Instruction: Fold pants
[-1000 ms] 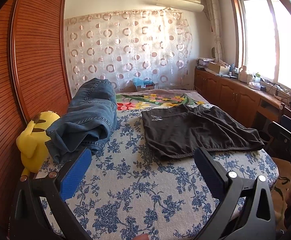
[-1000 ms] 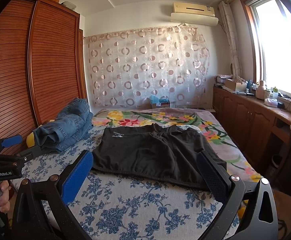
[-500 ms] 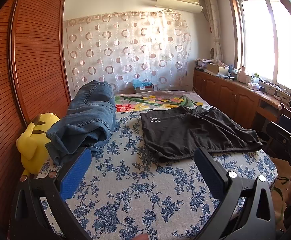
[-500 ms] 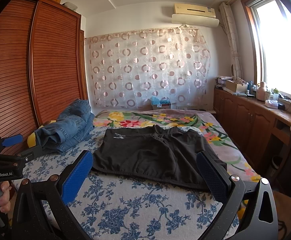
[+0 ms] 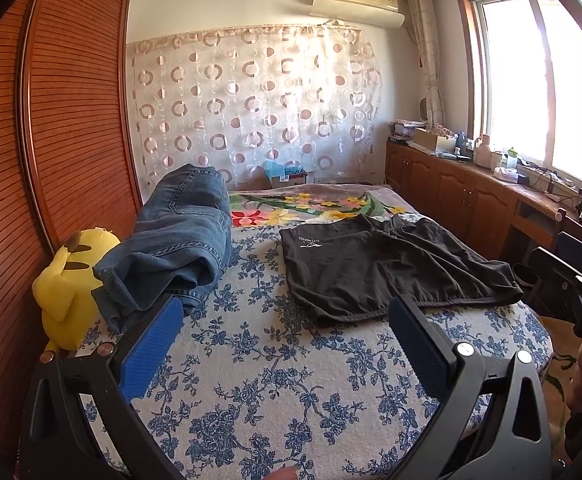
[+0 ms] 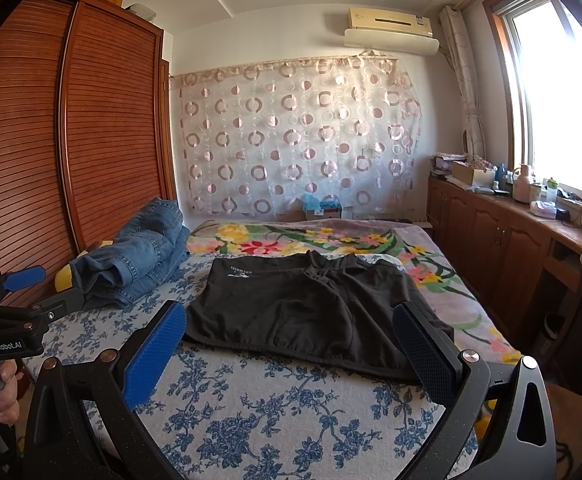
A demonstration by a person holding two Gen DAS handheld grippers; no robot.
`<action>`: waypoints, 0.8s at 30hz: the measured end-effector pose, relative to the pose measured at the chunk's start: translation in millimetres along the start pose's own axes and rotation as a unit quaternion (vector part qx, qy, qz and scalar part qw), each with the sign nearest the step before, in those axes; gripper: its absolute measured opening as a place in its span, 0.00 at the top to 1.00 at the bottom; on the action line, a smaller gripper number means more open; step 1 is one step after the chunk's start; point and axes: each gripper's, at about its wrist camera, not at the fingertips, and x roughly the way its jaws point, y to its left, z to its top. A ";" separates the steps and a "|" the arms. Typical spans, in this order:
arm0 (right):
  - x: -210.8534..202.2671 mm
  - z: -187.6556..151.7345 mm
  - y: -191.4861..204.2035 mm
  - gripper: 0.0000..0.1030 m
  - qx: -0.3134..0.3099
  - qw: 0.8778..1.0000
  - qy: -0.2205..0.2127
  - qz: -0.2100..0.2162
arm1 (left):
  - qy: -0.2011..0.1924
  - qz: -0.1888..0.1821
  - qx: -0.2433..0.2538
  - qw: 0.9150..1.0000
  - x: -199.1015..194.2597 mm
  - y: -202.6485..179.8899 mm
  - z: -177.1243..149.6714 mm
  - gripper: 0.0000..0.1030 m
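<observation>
Two grippers' fingers (image 5: 153,344) spread, empty, above floral bedspread (image 5: 251,380) bearing black pants (image 5: 371,268).

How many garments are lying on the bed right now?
2. The black fabric shorts lie spread flat mid-bed on the blue floral bedspread. The bunched blue denim jeans sit at the bed's left edge, partly over a yellow plush toy. More could be hidden beneath them.

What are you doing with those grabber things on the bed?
A person is getting ready to fold pants. The black pants lie spread flat on the blue flowered bedspread, not folded yet. The left gripper and right gripper are both open and empty, held above the near end of the bed. A pile of blue jeans sits off to the side, next to a yellow plush toy.
</observation>
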 end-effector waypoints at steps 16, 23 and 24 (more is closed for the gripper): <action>-0.1 0.1 0.2 0.00 0.001 1.000 0.001 0.000 | -0.005 -0.002 -0.001 1.000 -3.9 -0.5 -0.3 0.00; -0.6 1.5 0.3 0.00 0.001 1.000 0.001 0.000 | 0.002 -0.005 0.000 1.000 2.5 0.9 -4.5 0.00; -0.2 1.3 -0.5 0.00 0.001 1.000 0.002 0.000 | 0.003 -0.007 0.000 1.000 4.2 1.4 -6.4 0.00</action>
